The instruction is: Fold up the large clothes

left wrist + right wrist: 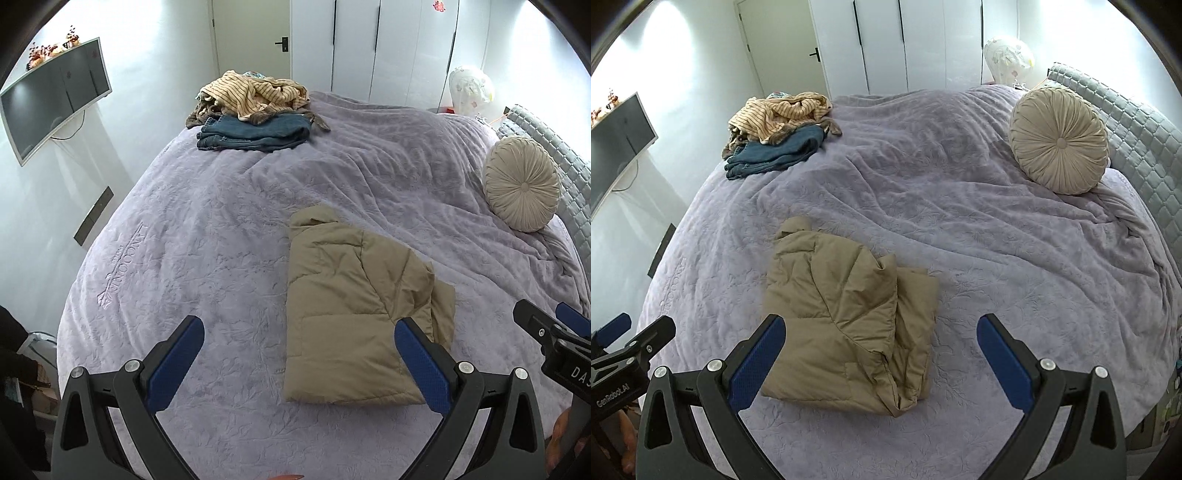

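Observation:
A khaki padded jacket (354, 302) lies folded into a rough rectangle on the lilac bedspread (221, 229), near the front. It also shows in the right wrist view (842, 314). My left gripper (299, 354) is open and empty, held above the bed just in front of the jacket's lower left edge. My right gripper (881, 354) is open and empty, held above the jacket's near right corner. Part of the right gripper shows at the right edge of the left wrist view (554, 332), and part of the left gripper shows at the left edge of the right wrist view (624, 343).
A pile of striped and brown clothes (251, 96) lies on folded blue jeans (255, 134) at the far left corner of the bed. A round beige cushion (522, 184) leans on the grey quilted headboard (554, 147). A television (55, 99) hangs on the left wall.

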Demonstrator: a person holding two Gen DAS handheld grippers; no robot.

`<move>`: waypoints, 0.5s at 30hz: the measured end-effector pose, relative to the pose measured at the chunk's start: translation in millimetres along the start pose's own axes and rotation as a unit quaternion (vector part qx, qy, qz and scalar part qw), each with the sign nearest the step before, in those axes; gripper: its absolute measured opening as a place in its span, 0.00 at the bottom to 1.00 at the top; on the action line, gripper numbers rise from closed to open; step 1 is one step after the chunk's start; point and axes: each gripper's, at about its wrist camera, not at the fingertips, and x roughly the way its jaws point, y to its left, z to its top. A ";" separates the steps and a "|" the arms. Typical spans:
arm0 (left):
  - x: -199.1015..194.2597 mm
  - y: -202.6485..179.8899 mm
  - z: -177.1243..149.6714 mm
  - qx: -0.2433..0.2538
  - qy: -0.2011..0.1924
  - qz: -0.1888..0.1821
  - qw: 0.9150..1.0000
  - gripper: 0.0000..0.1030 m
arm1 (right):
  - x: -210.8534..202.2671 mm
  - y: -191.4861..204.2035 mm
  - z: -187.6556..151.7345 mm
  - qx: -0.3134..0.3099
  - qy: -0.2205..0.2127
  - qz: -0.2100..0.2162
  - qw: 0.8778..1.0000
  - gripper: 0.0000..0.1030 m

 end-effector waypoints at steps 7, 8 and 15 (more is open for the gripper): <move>1.8 -0.6 -2.9 0.003 0.002 0.008 1.000 1.00 | 2.3 -1.0 1.0 0.004 0.003 -0.003 1.000 1.00; 2.0 -0.1 -3.3 0.003 0.002 0.009 1.000 1.00 | 3.2 -1.1 1.3 0.005 0.005 -0.003 1.000 1.00; 6.5 1.0 -3.2 0.005 0.008 0.008 1.000 1.00 | 5.4 0.3 1.4 0.004 0.008 -0.004 1.000 1.00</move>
